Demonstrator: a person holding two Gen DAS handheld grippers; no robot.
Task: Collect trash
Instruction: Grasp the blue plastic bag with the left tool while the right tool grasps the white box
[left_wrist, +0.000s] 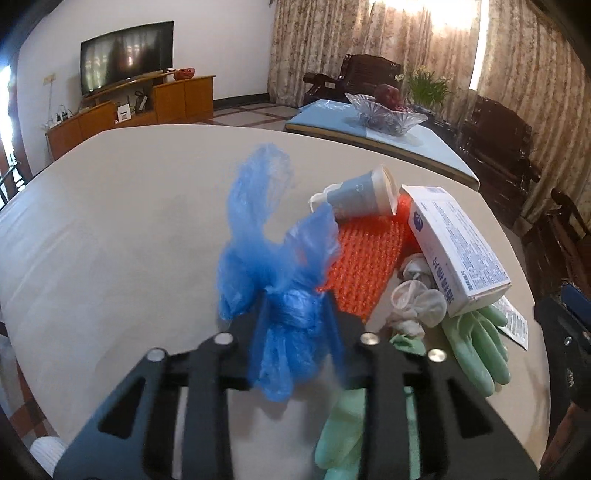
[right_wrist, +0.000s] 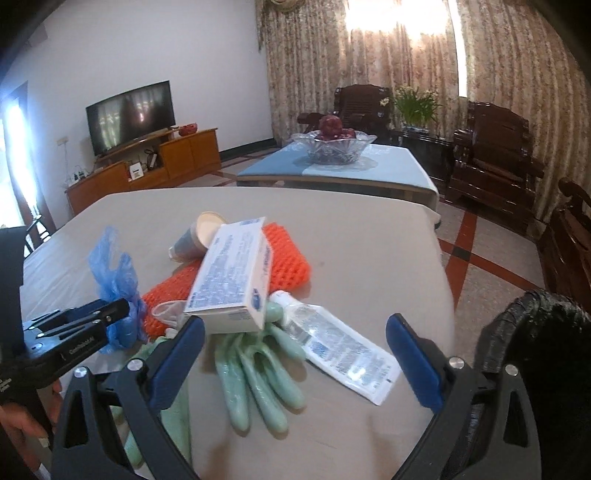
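Note:
On the beige table (left_wrist: 110, 240) lies a pile of trash. My left gripper (left_wrist: 295, 312) is shut on a crumpled blue plastic bag (left_wrist: 280, 258), pinched at its knotted middle; the right wrist view shows it at the left (right_wrist: 123, 308). Right of the bag are an orange foam net (left_wrist: 365, 258), a tipped paper cup (left_wrist: 365, 195), a white carton (left_wrist: 458, 251) and crumpled white wrappers (left_wrist: 417, 302). My right gripper (right_wrist: 295, 356) stands open over green rubber gloves (right_wrist: 258, 384) and a flat white tube (right_wrist: 343, 350), touching neither.
A black woven basket (right_wrist: 535, 332) stands beside the table at the right. Beyond are a low table (right_wrist: 388, 170) with a glass fruit bowl (right_wrist: 332, 147), dark wooden chairs (right_wrist: 495, 155) and a TV (right_wrist: 129, 114). A hand (right_wrist: 22, 424) holds the left gripper.

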